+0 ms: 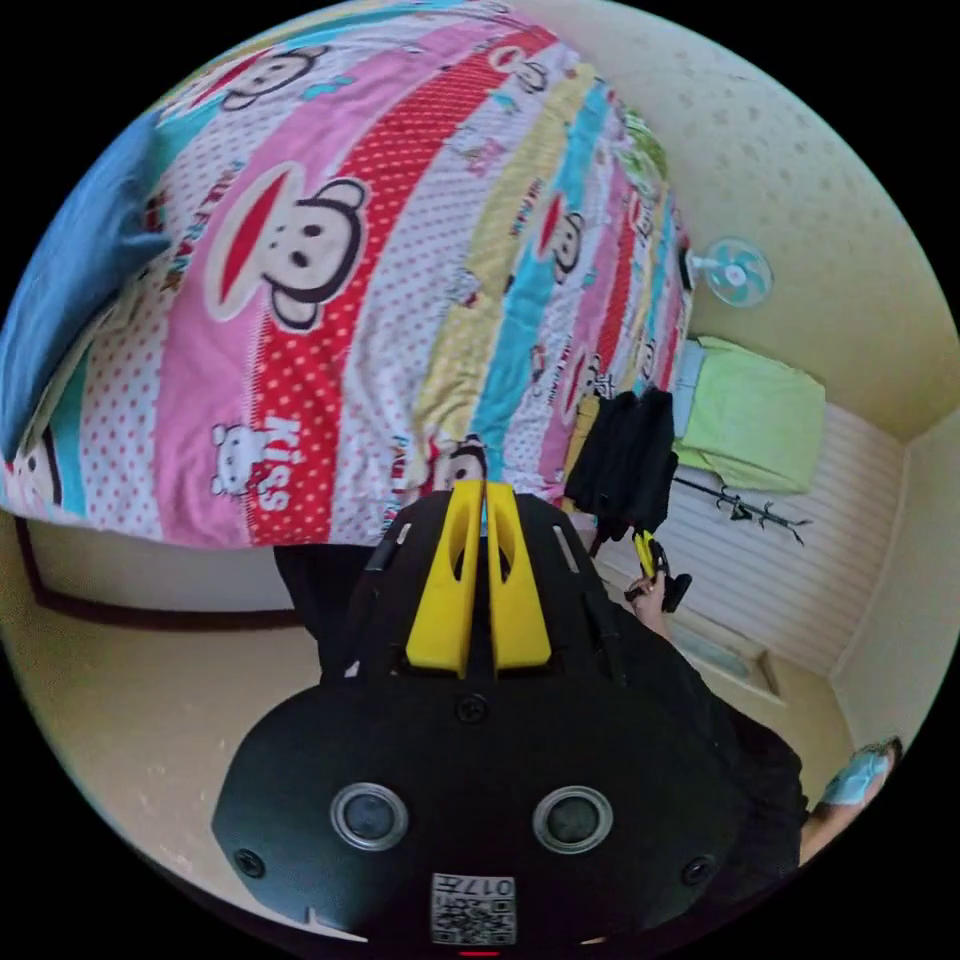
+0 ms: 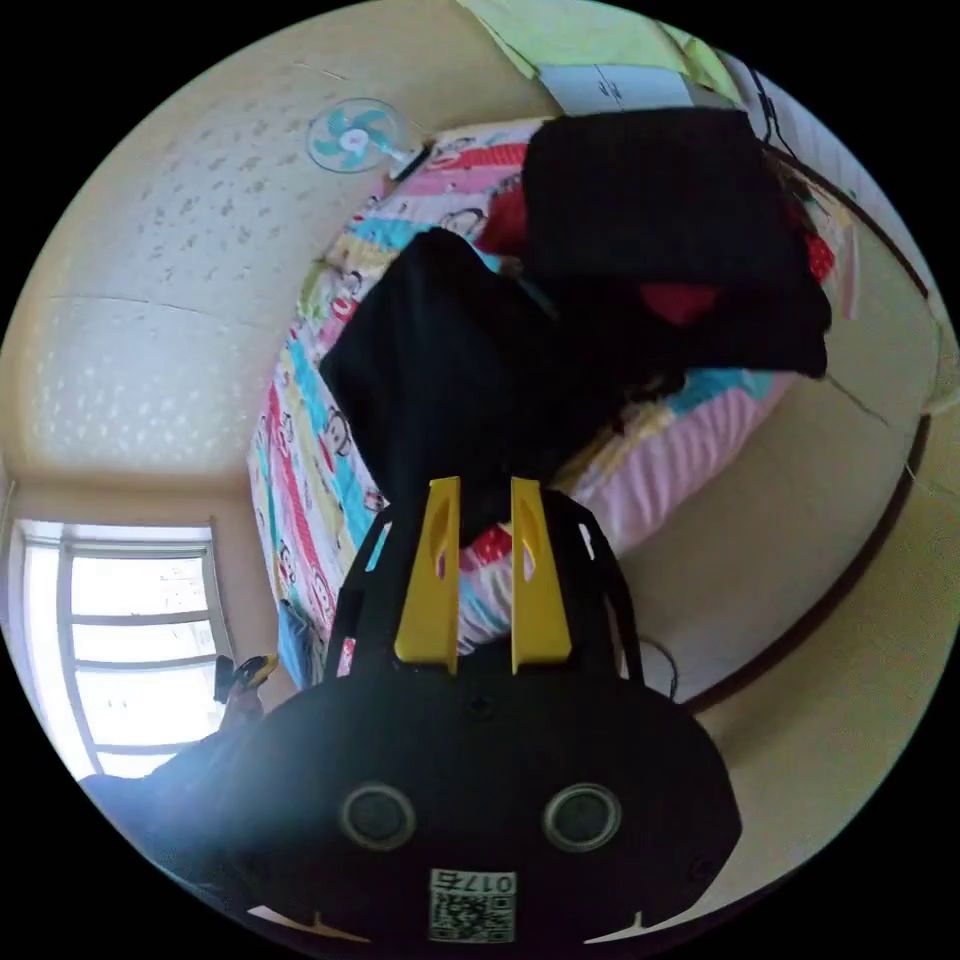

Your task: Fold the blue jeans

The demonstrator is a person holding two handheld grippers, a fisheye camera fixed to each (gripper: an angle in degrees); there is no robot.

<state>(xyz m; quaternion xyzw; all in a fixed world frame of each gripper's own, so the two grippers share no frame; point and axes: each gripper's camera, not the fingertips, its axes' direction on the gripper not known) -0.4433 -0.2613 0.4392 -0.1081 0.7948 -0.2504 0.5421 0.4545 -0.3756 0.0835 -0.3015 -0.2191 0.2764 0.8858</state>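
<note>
A blue cloth (image 1: 75,260), perhaps the jeans, lies at one end of the bed (image 1: 400,250); I cannot tell its shape. My left gripper (image 1: 485,490) is shut with nothing between its yellow jaws, held off the bed's side and apart from the blue cloth. My right gripper (image 2: 485,495) has a dark, almost black garment (image 2: 450,370) caught between its jaws, bunched up over the bed (image 2: 300,440). In the left gripper view the right gripper (image 1: 648,555) shows in a hand, with the dark garment (image 1: 625,450) at its tips. The left gripper (image 2: 248,672) shows small near the window.
The bed has a colourful cartoon sheet. A second dark pile (image 2: 680,220) with a red patch lies on the bed behind the held garment. A green cloth (image 1: 760,425) covers something by the wall, beside a small fan (image 1: 735,270). The window (image 2: 130,650) is bright. Beige floor (image 1: 150,720) runs along the bed.
</note>
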